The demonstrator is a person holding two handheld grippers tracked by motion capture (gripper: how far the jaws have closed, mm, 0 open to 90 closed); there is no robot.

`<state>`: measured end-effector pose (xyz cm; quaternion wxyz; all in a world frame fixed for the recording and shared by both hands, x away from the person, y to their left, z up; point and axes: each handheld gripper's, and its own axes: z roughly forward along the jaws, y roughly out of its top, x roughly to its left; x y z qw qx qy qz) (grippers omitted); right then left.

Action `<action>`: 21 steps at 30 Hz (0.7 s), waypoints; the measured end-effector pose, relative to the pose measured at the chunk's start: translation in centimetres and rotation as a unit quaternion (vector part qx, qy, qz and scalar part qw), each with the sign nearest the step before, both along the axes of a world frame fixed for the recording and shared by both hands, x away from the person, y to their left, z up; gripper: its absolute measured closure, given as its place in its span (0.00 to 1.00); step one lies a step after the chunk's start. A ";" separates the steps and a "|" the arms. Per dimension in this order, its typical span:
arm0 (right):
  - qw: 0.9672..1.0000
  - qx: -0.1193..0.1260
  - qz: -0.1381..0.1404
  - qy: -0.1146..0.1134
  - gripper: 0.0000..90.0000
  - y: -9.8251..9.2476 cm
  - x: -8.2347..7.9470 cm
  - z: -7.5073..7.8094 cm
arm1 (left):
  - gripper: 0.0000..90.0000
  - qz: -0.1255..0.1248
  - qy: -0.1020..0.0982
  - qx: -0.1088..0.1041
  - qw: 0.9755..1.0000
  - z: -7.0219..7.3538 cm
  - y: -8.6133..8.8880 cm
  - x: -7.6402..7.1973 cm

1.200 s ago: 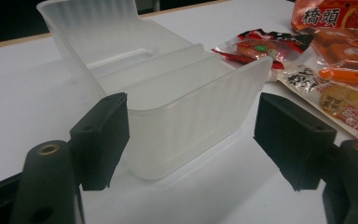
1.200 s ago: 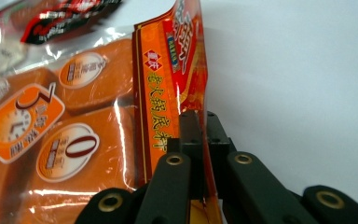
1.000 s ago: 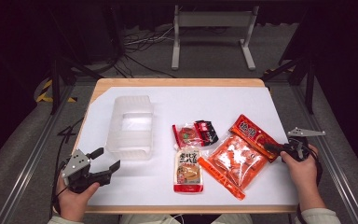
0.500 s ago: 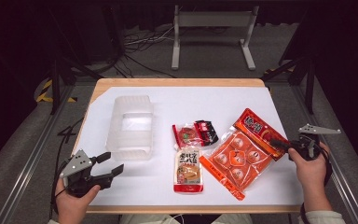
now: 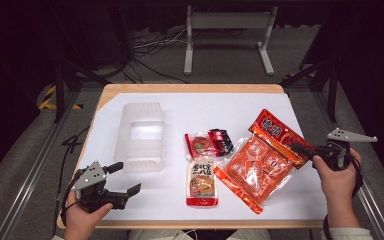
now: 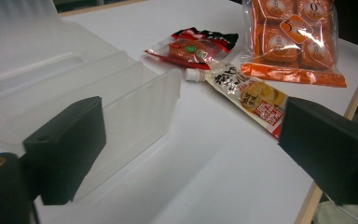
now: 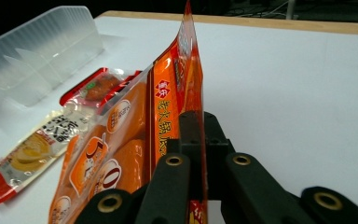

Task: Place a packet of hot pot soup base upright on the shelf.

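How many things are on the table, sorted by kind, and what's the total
Clear plastic bin: 1
Large orange snack bag: 1
Small red and black packet: 1
Spouted pouch: 1
Total: 4

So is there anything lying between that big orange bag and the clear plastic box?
Yes. The right tool grips the orange bag by its edge, and between it and the clear box lie a small red snack packet and a spouted pouch on the white table.
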<state>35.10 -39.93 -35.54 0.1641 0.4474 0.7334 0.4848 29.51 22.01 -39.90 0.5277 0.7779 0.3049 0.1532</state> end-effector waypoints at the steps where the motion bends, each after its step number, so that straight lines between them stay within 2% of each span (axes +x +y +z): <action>1: 1.000 0.003 0.001 -0.001 1.00 0.1 -0.1 0.3 | 0.07 -0.002 -0.009 0.000 1.000 0.0 0.0 0.0; 3: 1.000 0.004 0.006 -0.007 1.00 0.4 -0.3 0.8 | 0.06 -0.008 -0.034 -0.005 0.999 -0.3 -0.1 -0.1; 4: 1.000 0.005 0.006 -0.009 1.00 0.5 -0.4 1.0 | 0.06 -0.003 -0.037 -0.014 0.999 -0.3 -0.2 -0.1; 6: 1.000 0.005 0.010 -0.012 1.00 0.7 -0.7 1.5 | 0.06 -0.009 -0.039 -0.021 0.999 -0.3 -0.3 0.0; 8: 1.000 0.007 0.013 -0.014 1.00 1.0 -0.8 1.9 | 0.07 -0.006 -0.025 -0.025 0.999 -0.1 -0.5 0.1; 10: 1.000 0.008 0.017 -0.018 1.00 1.1 -0.9 2.2 | 0.07 -0.009 -0.022 -0.028 0.999 0.0 -0.6 0.1; 12: 0.999 0.010 0.020 -0.025 1.00 1.6 -1.2 3.0 | 0.08 -0.008 -0.013 -0.021 1.000 0.1 -0.9 0.3; 14: 0.999 0.008 0.023 -0.027 1.00 1.6 -1.2 3.2 | 0.08 -0.006 -0.008 -0.020 1.000 0.2 -1.0 0.4; 16: 0.999 0.013 0.029 -0.032 1.00 2.0 -1.4 3.8 | 0.08 -0.012 -0.012 -0.023 1.000 0.3 -1.2 0.5; 19: 0.998 0.015 0.038 -0.041 1.00 2.3 -1.8 4.4 | 0.04 -0.020 -0.002 -0.046 0.999 0.5 -1.3 0.6; 21: 0.998 0.014 0.043 -0.046 1.00 2.6 -2.1 4.8 | 0.04 -0.020 -0.007 -0.043 0.999 0.6 -1.3 0.8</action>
